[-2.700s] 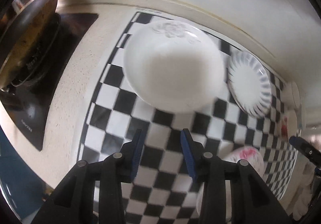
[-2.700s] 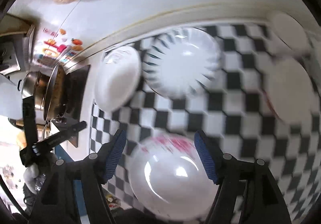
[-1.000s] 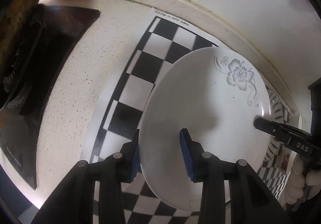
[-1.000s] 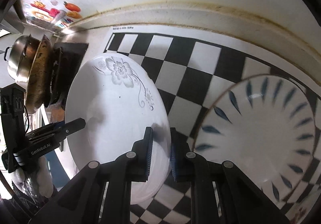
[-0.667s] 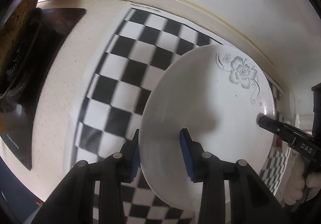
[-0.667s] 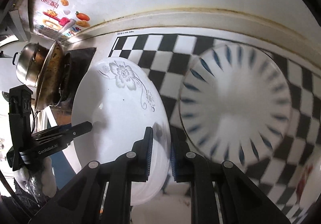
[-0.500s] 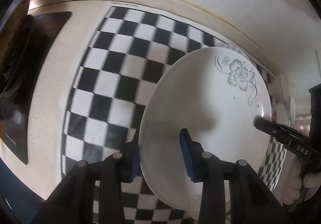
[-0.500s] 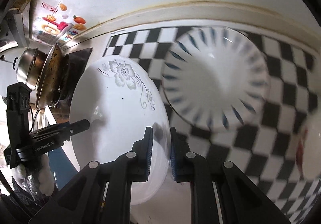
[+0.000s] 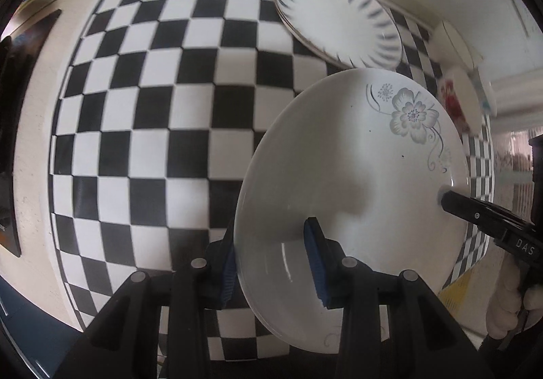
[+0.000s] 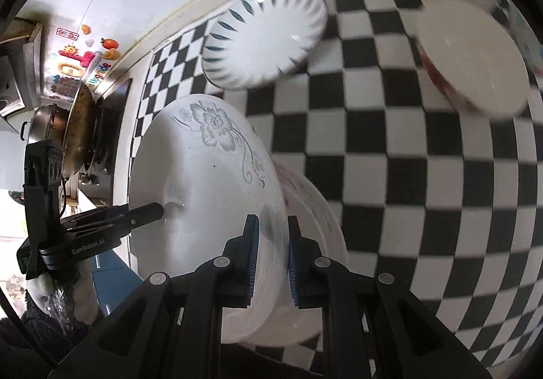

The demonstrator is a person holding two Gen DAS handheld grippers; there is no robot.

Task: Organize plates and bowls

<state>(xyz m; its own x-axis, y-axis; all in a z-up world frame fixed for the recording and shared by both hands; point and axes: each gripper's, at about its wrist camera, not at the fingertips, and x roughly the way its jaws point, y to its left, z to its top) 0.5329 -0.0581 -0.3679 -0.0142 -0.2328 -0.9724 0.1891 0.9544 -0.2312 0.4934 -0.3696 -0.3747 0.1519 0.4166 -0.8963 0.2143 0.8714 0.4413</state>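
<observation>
While both grippers clamp its rim, the floral plate (image 9: 353, 175) hangs above the checkered mat (image 9: 152, 107).

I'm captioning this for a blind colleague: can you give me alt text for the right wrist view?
The right gripper and the left gripper clamp opposite rims of a white flower plate above a checkered mat. A blue-striped plate lies behind it, a red-patterned bowl to the right, and another dish just beneath.
</observation>
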